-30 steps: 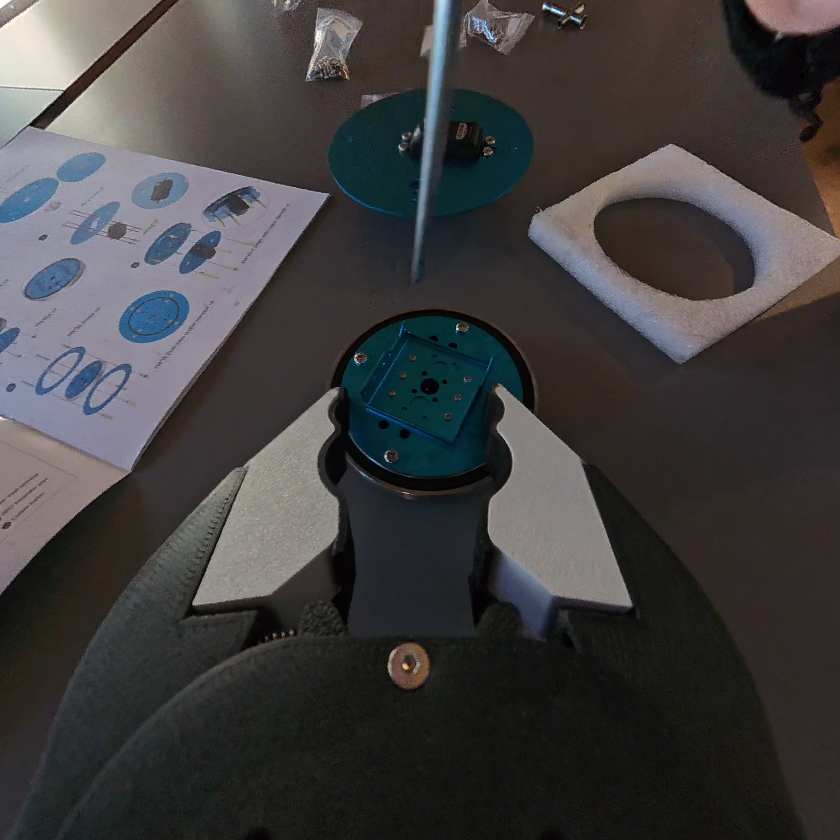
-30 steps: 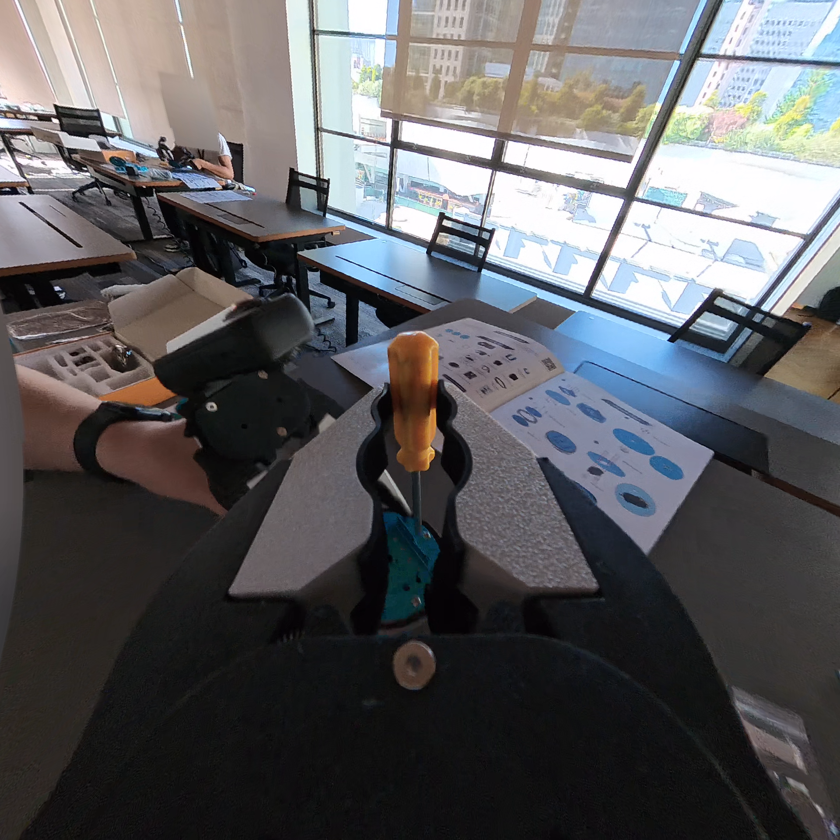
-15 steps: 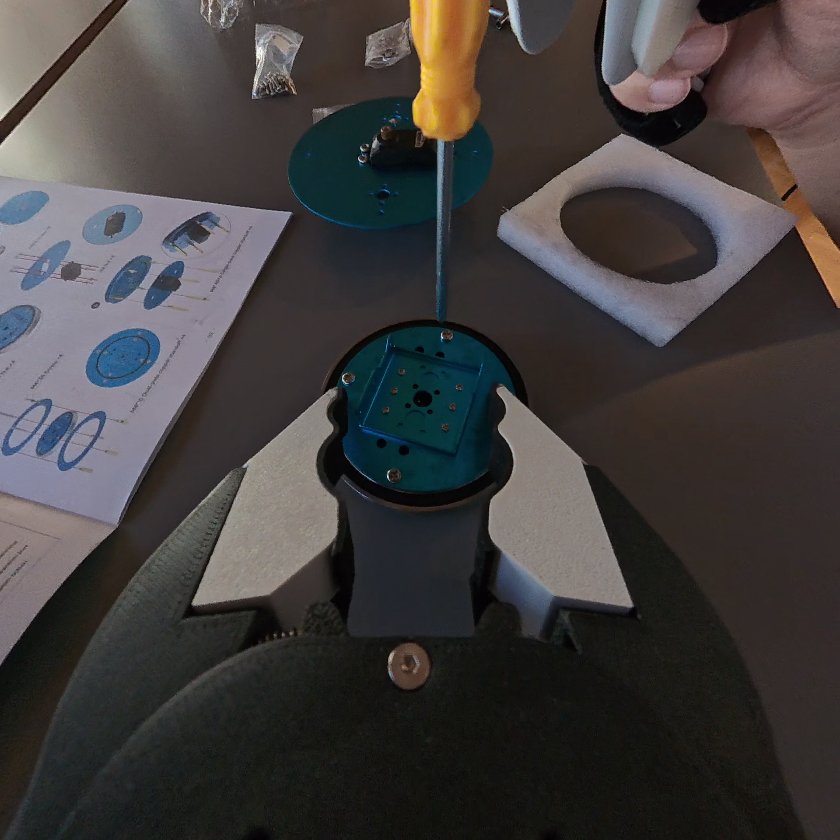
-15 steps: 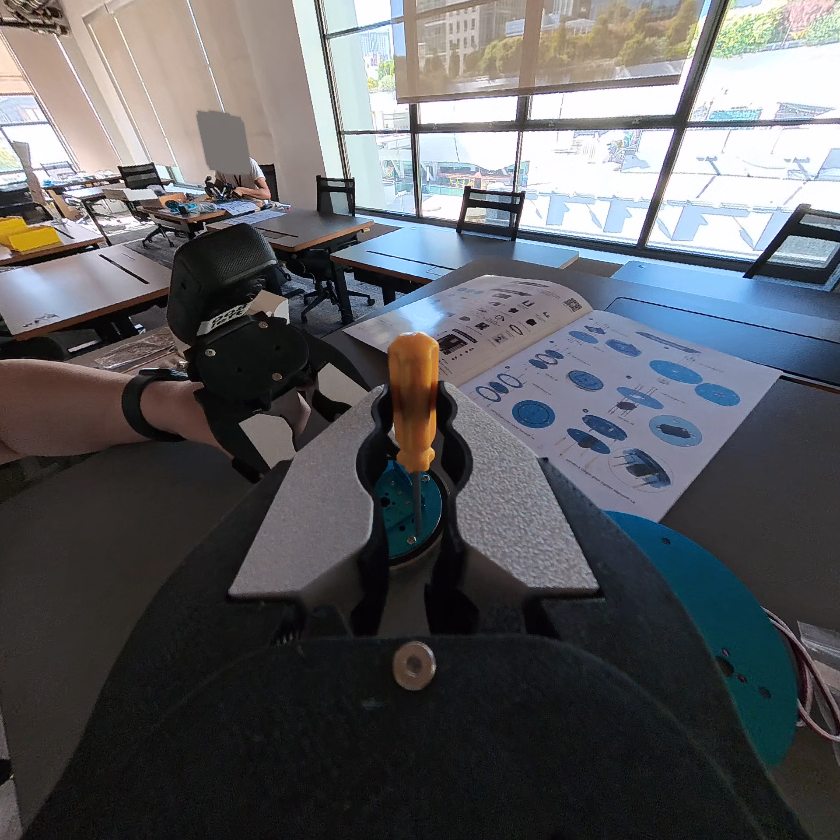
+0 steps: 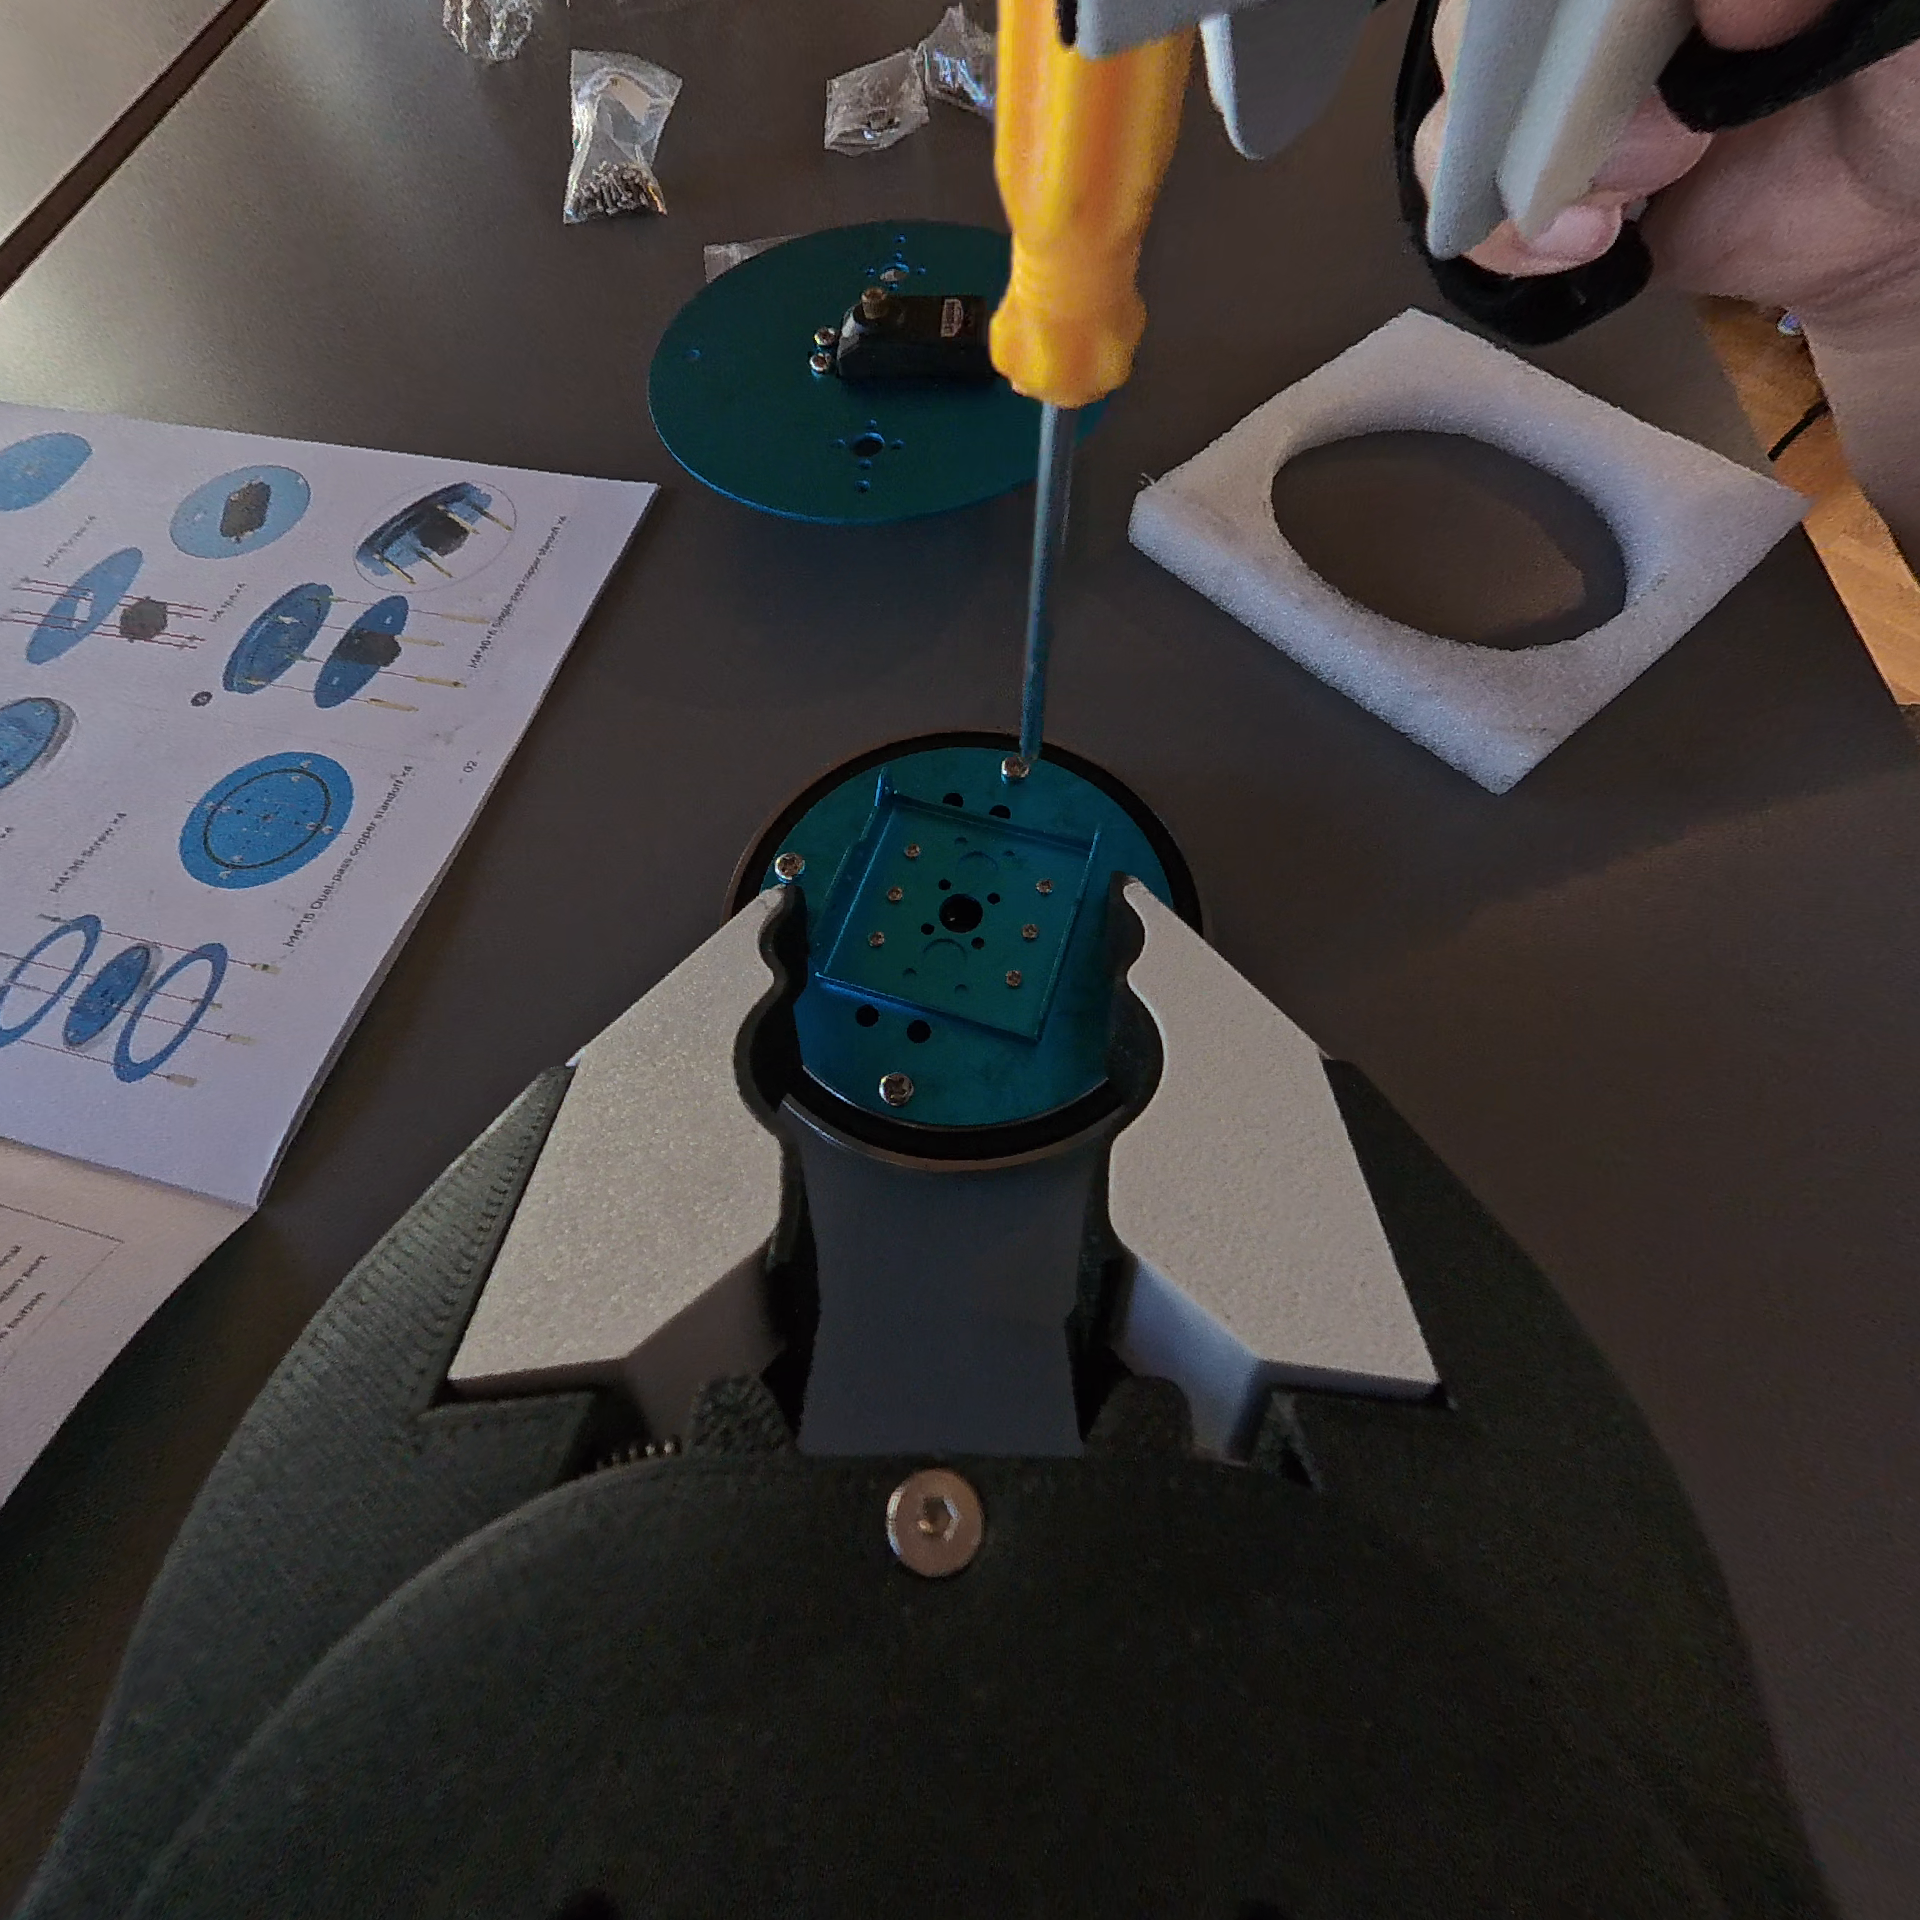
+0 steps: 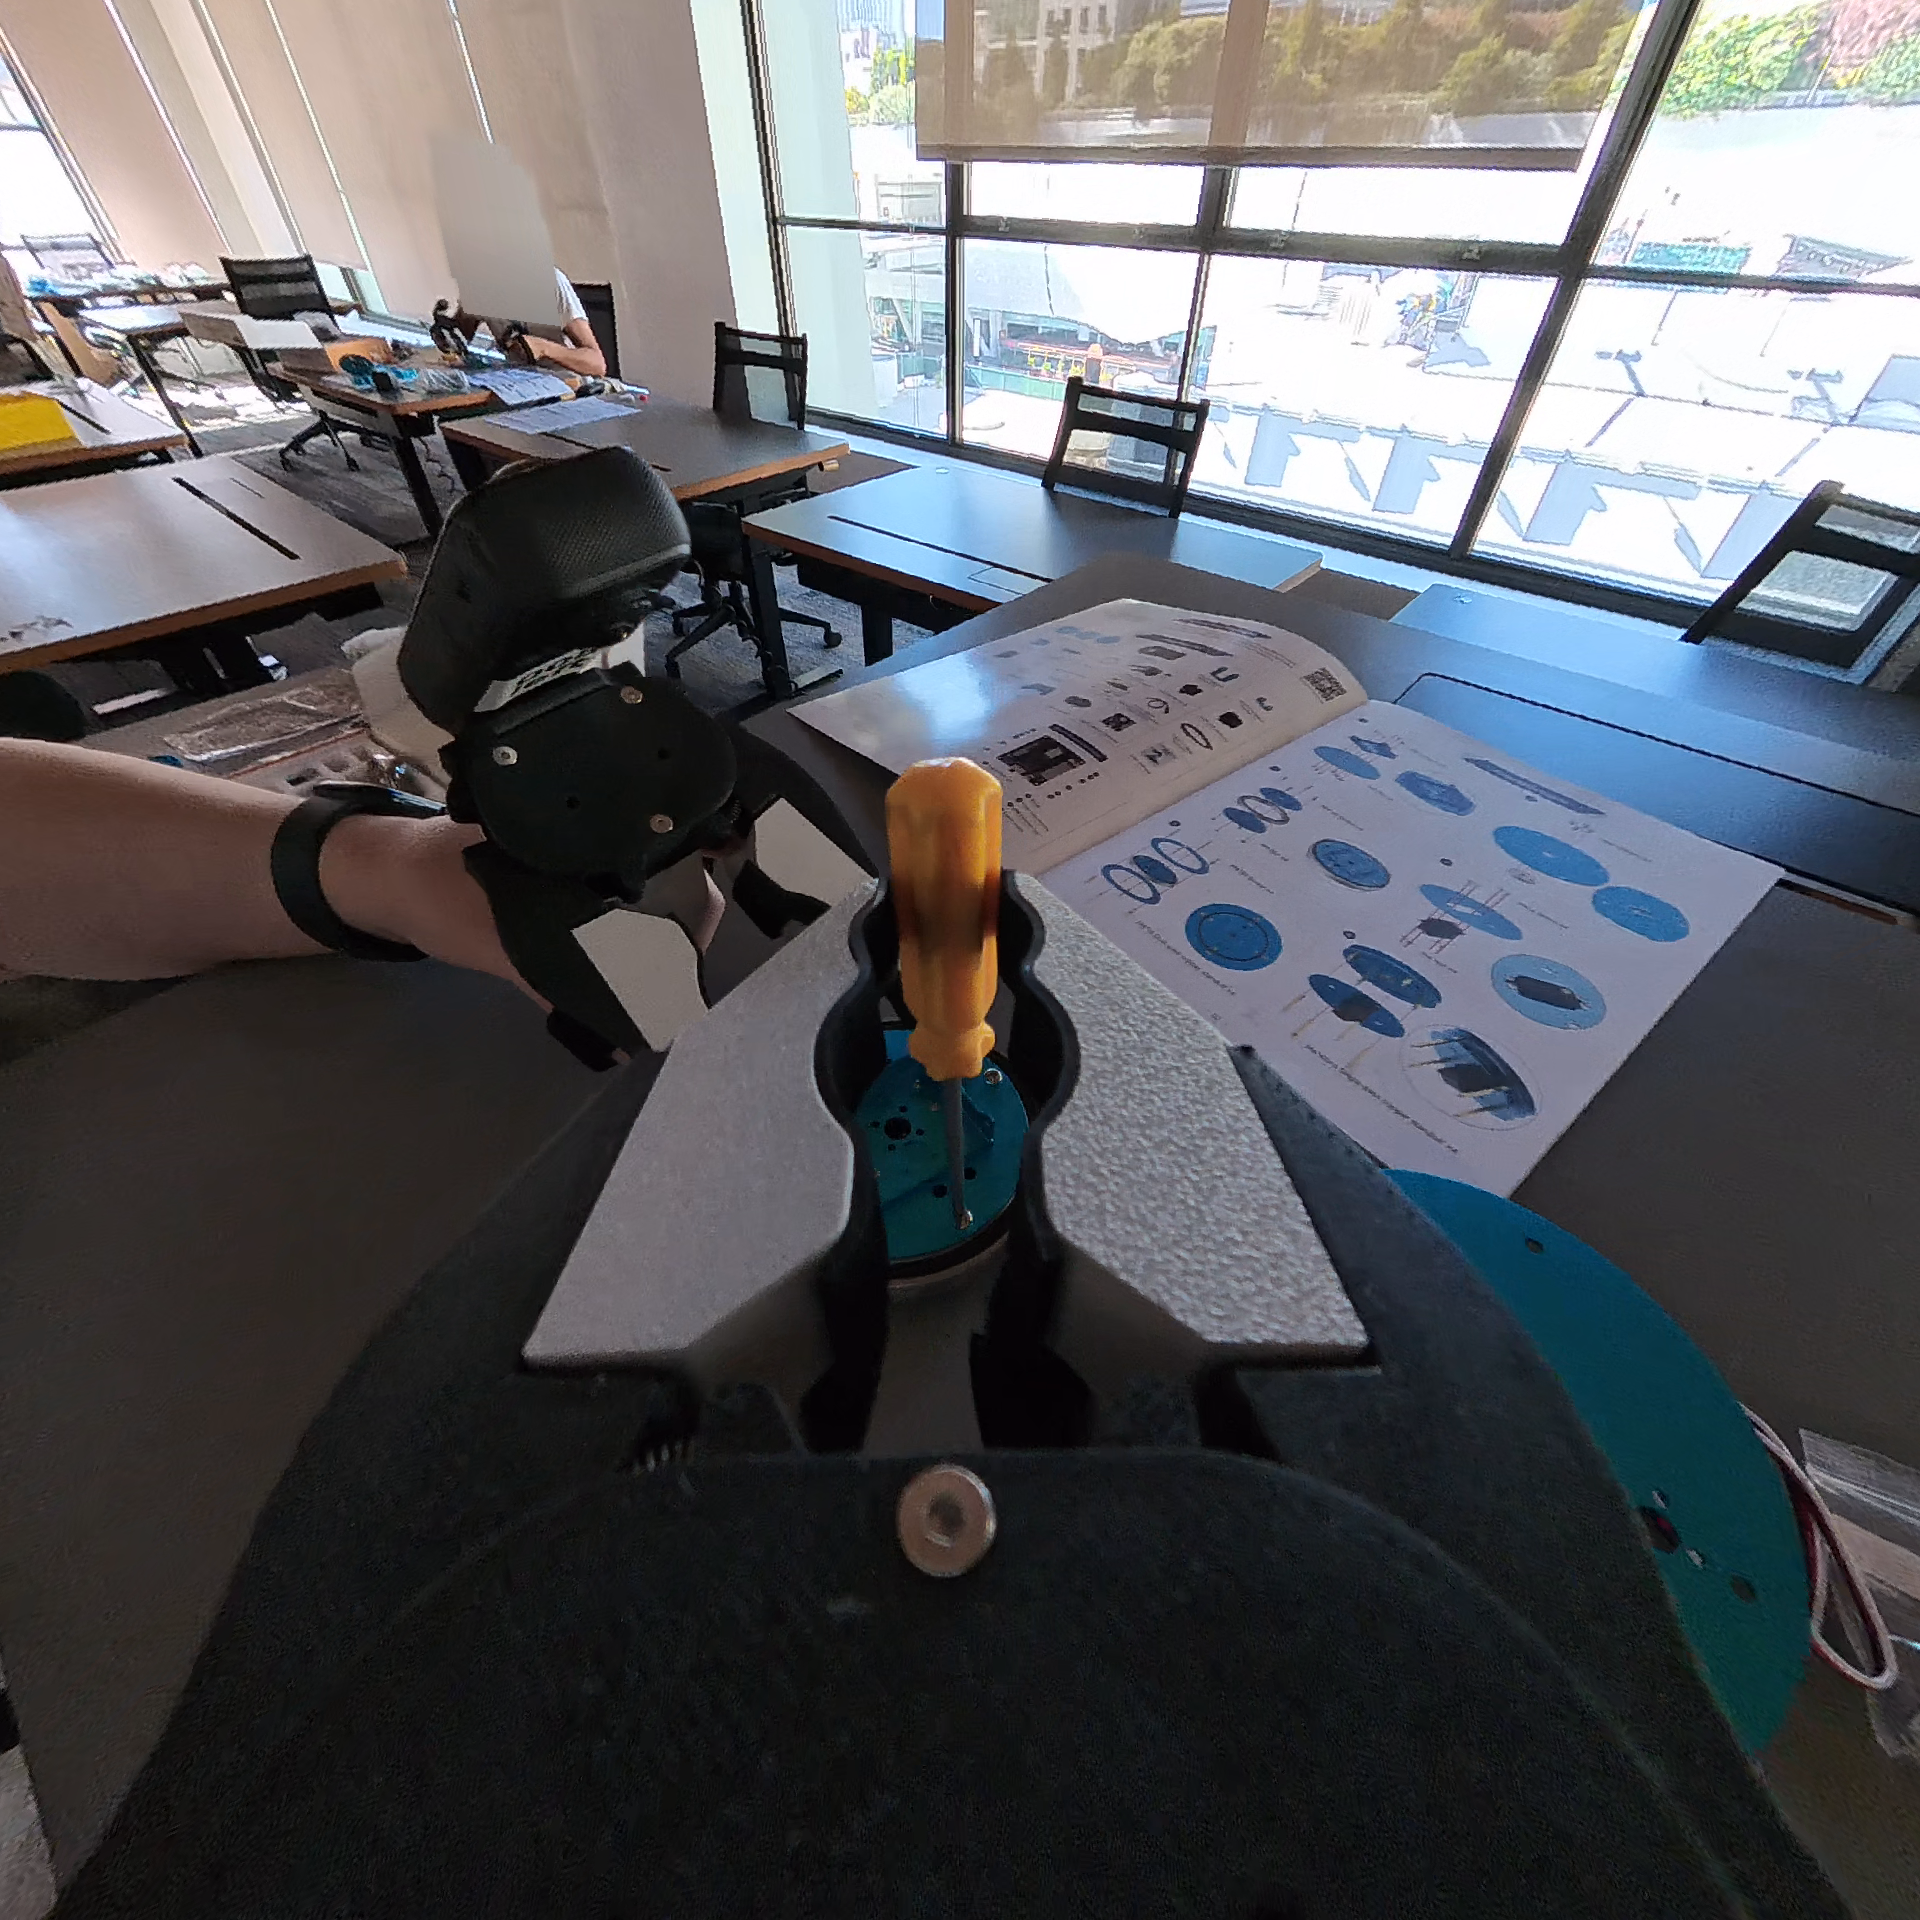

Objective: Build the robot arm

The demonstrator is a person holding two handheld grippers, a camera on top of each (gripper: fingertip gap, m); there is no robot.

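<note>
My left gripper (image 5: 954, 896) is shut on a round blue disc assembly (image 5: 966, 1081) with a square blue bracket (image 5: 956, 925) on top, one finger on each side of it, on the dark table. My right gripper (image 6: 948, 894) is shut on the orange handle of a screwdriver (image 6: 945, 914) and holds it nearly upright. The screwdriver (image 5: 1070, 260) comes down from the top of the left wrist view. Its tip rests on a screw (image 5: 1016, 767) at the disc's far rim. The disc (image 6: 914, 1143) also shows between my right fingers.
A second blue disc with a black servo (image 5: 862, 416) lies beyond, with a white foam frame (image 5: 1455, 540) to its right. An open instruction booklet (image 5: 260, 727) lies at the left. Small bags of screws (image 5: 613, 135) lie at the back. The table edge (image 5: 1870, 582) runs at the right.
The screwdriver has come down and nearer; its tip went from above the bare table beyond the disc onto the far-rim screw. The left gripper kept its hold on the disc.
</note>
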